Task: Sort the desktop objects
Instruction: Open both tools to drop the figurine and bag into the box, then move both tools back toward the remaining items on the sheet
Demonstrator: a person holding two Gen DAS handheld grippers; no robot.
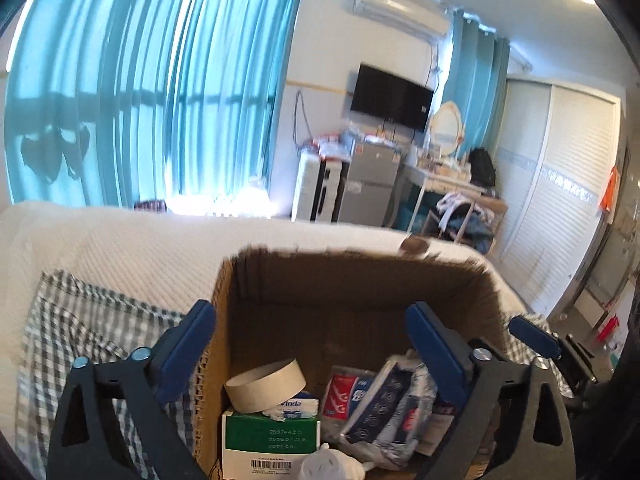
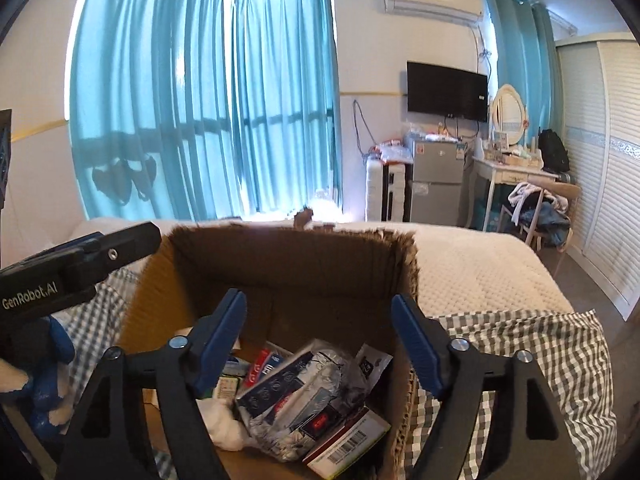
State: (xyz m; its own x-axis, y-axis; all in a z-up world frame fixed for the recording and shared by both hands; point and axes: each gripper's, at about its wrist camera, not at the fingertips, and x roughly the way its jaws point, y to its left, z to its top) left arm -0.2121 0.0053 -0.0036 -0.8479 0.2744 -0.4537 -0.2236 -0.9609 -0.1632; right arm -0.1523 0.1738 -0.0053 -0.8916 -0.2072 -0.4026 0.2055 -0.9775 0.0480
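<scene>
While both tools hang over the box, this is how I read it, near to far.

Left gripper (image 1: 310, 344): my jaws stand wide with nothing between the pads; the left jaw is outside the box wall, the right one above the contents.

Right gripper (image 2: 318, 342): jaws apart and empty, poised over the wrapped packet; I hold nothing with it.

Cardboard box (image 1: 360, 280): open-topped, sitting on the checked cloth (image 2: 540, 360) on the bed (image 1: 120, 248); this is where the sorted things are.

Tape roll (image 1: 266, 386): at 7 o'clock in the box, tilted on top of the green tissue box (image 1: 270, 436).

Wrapped packet (image 2: 304, 392): middle of the box, lying aslant over a barcoded carton (image 2: 348, 440) at 5 o'clock.

White plug (image 1: 332, 466): at 6 o'clock, half out of the left view.

Red pack (image 1: 340, 396): wedged between the tissue box and the packet.

Progress: I judge several things already sorted in; whether more remain outside I cannot tell.

Risk: the tape roll sits loosely and could roll off if I knock the box wall with my left jaw.

Risk: the box stands on soft bedding, so a push against its rim could tip it.

Far: blue curtains (image 2: 200, 100) at 11 o'clock, a television (image 2: 446, 90) and small fridge (image 2: 436, 180) at 1 o'clock.
</scene>
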